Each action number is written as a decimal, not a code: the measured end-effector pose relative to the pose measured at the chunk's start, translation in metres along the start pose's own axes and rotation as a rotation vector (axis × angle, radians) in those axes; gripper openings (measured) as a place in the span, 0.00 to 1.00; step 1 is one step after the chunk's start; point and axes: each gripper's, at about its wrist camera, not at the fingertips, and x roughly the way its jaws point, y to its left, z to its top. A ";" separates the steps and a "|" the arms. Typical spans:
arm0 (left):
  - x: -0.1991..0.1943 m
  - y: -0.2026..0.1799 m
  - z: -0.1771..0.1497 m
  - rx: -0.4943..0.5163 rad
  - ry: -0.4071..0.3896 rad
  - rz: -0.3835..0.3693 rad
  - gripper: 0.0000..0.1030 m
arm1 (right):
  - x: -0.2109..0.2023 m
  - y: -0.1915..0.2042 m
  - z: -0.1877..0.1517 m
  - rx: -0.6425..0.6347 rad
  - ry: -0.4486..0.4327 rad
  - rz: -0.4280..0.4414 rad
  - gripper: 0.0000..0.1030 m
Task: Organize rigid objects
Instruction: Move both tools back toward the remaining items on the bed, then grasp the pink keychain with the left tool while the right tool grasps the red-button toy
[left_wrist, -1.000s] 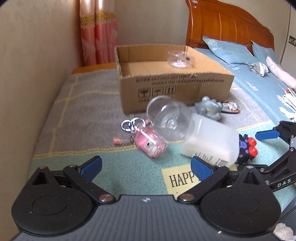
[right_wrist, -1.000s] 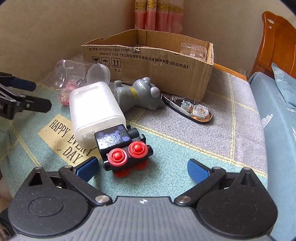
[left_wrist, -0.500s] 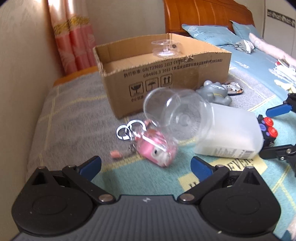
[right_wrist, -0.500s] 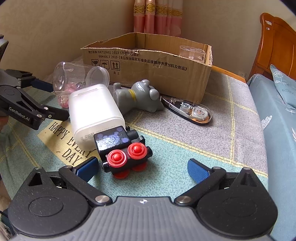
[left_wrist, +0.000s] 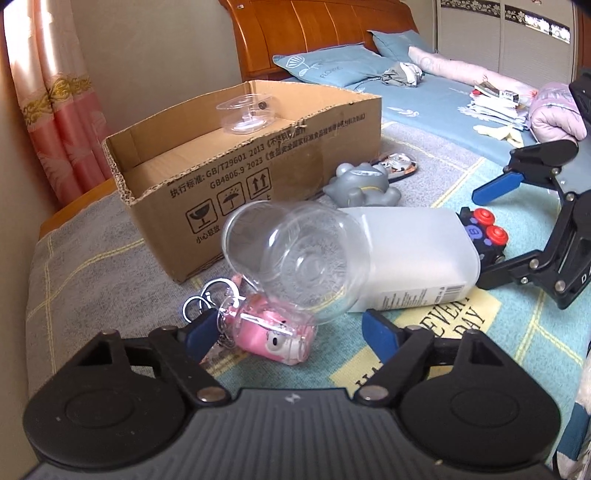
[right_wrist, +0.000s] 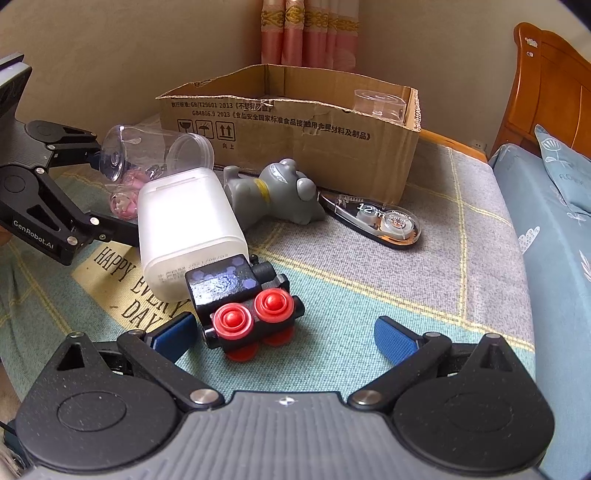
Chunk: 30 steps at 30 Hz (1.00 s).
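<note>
Left wrist view: left hand-held gripper (left_wrist: 291, 334), jaws closing around the pink plastic keychain charm (left_wrist: 275, 332) at 6 o'clock, could knock the clear plastic cup (left_wrist: 291, 258) overlapping it.

What I count on the blanket

One cardboard box (left_wrist: 258, 173), two clear cups (left_wrist: 295, 258) (left_wrist: 245, 114), one white bottle (left_wrist: 410, 258), one grey toy (right_wrist: 280, 192), one toy train (right_wrist: 243, 299), one pink keychain (left_wrist: 273, 332), one tape dispenser (right_wrist: 376, 221).

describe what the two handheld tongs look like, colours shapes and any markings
Both match. The left tongs have a ribbed grey body, two round black speckled housings, black linkage arms with silver pivot pins, and blue textured pads. Seen from the right wrist view, the side carries white "GenRobot.AI" lettering. The right tongs are the same build, with blue pads. No cables or sleeves show.
</note>
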 end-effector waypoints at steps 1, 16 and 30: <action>0.000 0.001 0.000 -0.005 0.001 0.001 0.78 | 0.000 0.000 0.000 0.000 0.000 0.000 1.00; -0.030 -0.015 -0.019 -0.119 0.028 0.013 0.54 | -0.001 -0.001 -0.001 0.002 -0.007 -0.002 1.00; -0.050 -0.043 -0.019 -0.072 0.046 -0.018 0.66 | -0.005 -0.002 -0.003 -0.040 -0.003 0.038 1.00</action>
